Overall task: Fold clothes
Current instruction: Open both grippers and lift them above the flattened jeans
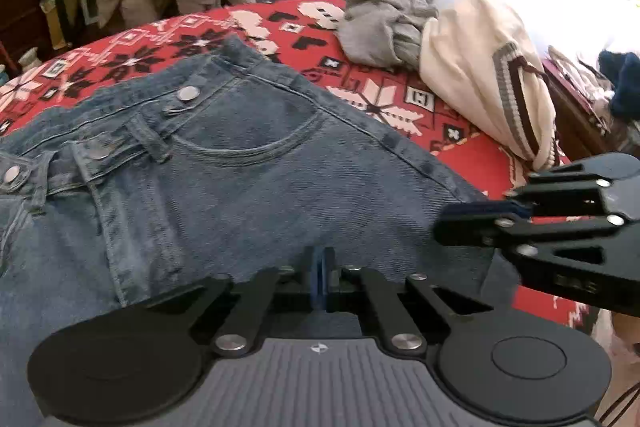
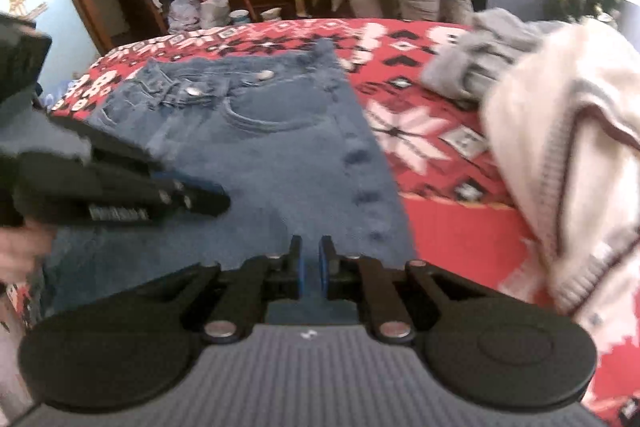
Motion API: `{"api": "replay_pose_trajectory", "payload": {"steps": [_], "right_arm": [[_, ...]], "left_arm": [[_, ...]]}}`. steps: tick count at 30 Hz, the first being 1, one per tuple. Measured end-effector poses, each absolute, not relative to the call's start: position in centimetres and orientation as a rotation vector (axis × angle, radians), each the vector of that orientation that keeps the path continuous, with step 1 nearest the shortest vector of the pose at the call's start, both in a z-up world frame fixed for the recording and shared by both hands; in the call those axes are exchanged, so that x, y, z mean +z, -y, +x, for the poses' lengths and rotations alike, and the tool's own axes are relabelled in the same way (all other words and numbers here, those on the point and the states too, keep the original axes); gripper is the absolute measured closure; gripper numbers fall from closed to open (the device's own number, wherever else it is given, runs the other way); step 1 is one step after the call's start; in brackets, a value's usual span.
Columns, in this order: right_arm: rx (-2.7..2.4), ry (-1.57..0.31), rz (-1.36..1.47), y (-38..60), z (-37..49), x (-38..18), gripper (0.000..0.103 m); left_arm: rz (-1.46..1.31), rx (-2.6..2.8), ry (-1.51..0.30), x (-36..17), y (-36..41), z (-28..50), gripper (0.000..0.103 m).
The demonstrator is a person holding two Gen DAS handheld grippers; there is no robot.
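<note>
- Jeans (image 1: 248, 163) lie flat on the red patterned blanket (image 1: 384, 95), waistband away from you, front pocket up; it is not clear whether they are doubled over already.
- Your left gripper (image 1: 319, 277) hangs over the denim with fingers pressed together, though cloth between them cannot be confirmed.
- Your right gripper (image 2: 311, 269) has fingers slightly spread, gripping nothing, near the outer seam.
- Pinch only denim, never blanket, and keep both grips level so edges meet.
- Steer clear of the cream sweater (image 2: 560, 147) and grey garment (image 1: 380, 27) lying beside.

jeans (image 1: 248, 163) flat on tabletop (image 1: 400, 83), waistband at far side; 2 garments, sweatshirt (image 1: 380, 23) and sweater (image 1: 488, 75), heaped to their right.
</note>
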State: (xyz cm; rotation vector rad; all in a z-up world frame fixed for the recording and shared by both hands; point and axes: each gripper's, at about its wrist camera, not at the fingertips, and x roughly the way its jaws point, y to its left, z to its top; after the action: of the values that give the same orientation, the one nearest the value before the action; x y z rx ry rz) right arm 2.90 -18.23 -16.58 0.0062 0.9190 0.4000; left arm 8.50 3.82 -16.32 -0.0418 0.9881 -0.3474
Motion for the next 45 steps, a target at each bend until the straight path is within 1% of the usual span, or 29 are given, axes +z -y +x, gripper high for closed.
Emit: {"api": "replay_pose_trajectory", "payload": {"steps": [6, 8, 12, 16, 17, 18, 19, 20, 21, 22, 23, 24, 25, 26, 27, 28, 29, 30, 31, 32, 33, 34, 35, 40, 42, 44, 45], "right_arm": [[0.361, -0.908, -0.047, 15.1, 4.9, -17.6, 0.093], [0.353, -0.914, -0.052, 15.6, 4.8, -17.9, 0.095], [0.311, -0.930, -0.036, 18.0, 3.9, -17.8, 0.093], [0.277, -0.959, 0.016, 20.0, 3.3, -17.5, 0.092], [0.272, -0.967, 0.016, 20.1, 3.1, -17.3, 0.089], [0.261, -0.967, -0.002, 19.8, 2.9, -17.0, 0.074], [0.248, -0.960, -0.026, 19.4, 2.6, -16.7, 0.066], [0.251, -0.947, -0.046, 19.0, 2.3, -16.4, 0.063], [0.264, -0.938, -0.057, 18.6, 2.1, -16.0, 0.063], [0.278, -0.935, -0.059, 18.1, 1.9, -15.7, 0.063], [0.287, -0.933, -0.059, 17.6, 1.8, -15.5, 0.062], [0.289, -0.931, -0.055, 17.1, 1.7, -15.3, 0.059], [0.295, -0.929, -0.053, 16.6, 1.6, -15.1, 0.056], [0.306, -0.925, -0.053, 16.1, 1.5, -15.0, 0.051], [0.315, -0.922, -0.054, 15.5, 1.4, -15.0, 0.046], [0.316, -0.917, -0.057, 15.0, 1.4, -15.0, 0.045], [0.310, -0.910, -0.058, 14.5, 1.5, -15.0, 0.039], [0.299, -0.898, -0.060, 13.9, 1.5, -15.1, 0.030], [0.284, -0.878, -0.060, 13.3, 1.5, -15.1, 0.023], [0.274, -0.852, -0.056, 12.8, 1.5, -15.1, 0.012], [0.271, -0.828, -0.051, 12.3, 1.5, -15.2, 0.005], [0.270, -0.806, -0.046, 11.9, 1.6, -15.3, 0.001], [0.268, -0.791, -0.047, 11.4, 1.7, -15.5, 0.001], [0.259, -0.821, -0.055, 10.2, 2.6, -17.6, 0.001], [0.256, -0.856, -0.063, 10.3, 2.9, -18.6, 0.001], [0.260, -0.842, -0.077, 10.4, 2.8, -19.0, 0.001], [0.260, -0.836, -0.084, 10.3, 2.7, -19.1, 0.001]], "left_arm": [[-0.051, -0.325, -0.982, -16.5, -4.7, 7.6, 0.100], [-0.065, -0.316, -0.982, -16.6, -5.4, 7.3, 0.100], [-0.112, -0.293, -0.984, -16.7, -7.2, 7.0, 0.100], [-0.099, -0.228, -0.960, -16.2, -8.6, 6.1, 0.100], [-0.094, -0.210, -0.953, -16.1, -8.9, 5.9, 0.099], [-0.089, -0.192, -0.946, -15.9, -9.3, 5.7, 0.099], [-0.085, -0.175, -0.938, -15.8, -9.6, 5.4, 0.096], [-0.080, -0.157, -0.931, -15.7, -10.0, 5.2, 0.083], [-0.075, -0.140, -0.924, -15.5, -10.3, 4.9, 0.075], [-0.071, -0.122, -0.917, -15.4, -10.7, 4.7, 0.064], [-0.066, -0.105, -0.909, -15.3, -11.0, 4.4, 0.059], [-0.061, -0.088, -0.902, -15.1, -11.3, 4.2, 0.056], [-0.057, -0.070, -0.894, -15.0, -11.7, 4.0, 0.048], [-0.052, -0.053, -0.887, -14.9, -12.0, 3.7, 0.038], [-0.047, -0.035, -0.879, -14.7, -12.4, 3.5, 0.034], [-0.043, -0.018, -0.872, -14.6, -12.7, 3.2, 0.031], [-0.042, 0.001, -0.858, -14.6, -13.1, 3.0, 0.030], [-0.044, 0.021, -0.839, -14.7, -13.5, 2.6, 0.029], [-0.046, 0.040, -0.820, -14.8, -14.0, 2.3, 0.029], [-0.051, 0.050, -0.803, -14.9, -14.3, 2.1, 0.029], [-0.059, 0.048, -0.780, -15.0, -14.7, 1.8, 0.029], [-0.059, 0.049, -0.760, -15.3, -15.0, 1.5, 0.025], [-0.039, 0.061, -0.755, -15.6, -15.1, 1.4, 0.019], [0.043, 0.121, -0.795, -17.8, -15.3, 1.7, 0.016], [0.010, 0.122, -0.790, -18.2, -15.9, 1.5, 0.009], [-0.002, 0.135, -0.776, -18.6, -16.1, 1.4, 0.001], [0.007, 0.143, -0.765, -18.8, -16.0, 1.3, 0.000]]}}
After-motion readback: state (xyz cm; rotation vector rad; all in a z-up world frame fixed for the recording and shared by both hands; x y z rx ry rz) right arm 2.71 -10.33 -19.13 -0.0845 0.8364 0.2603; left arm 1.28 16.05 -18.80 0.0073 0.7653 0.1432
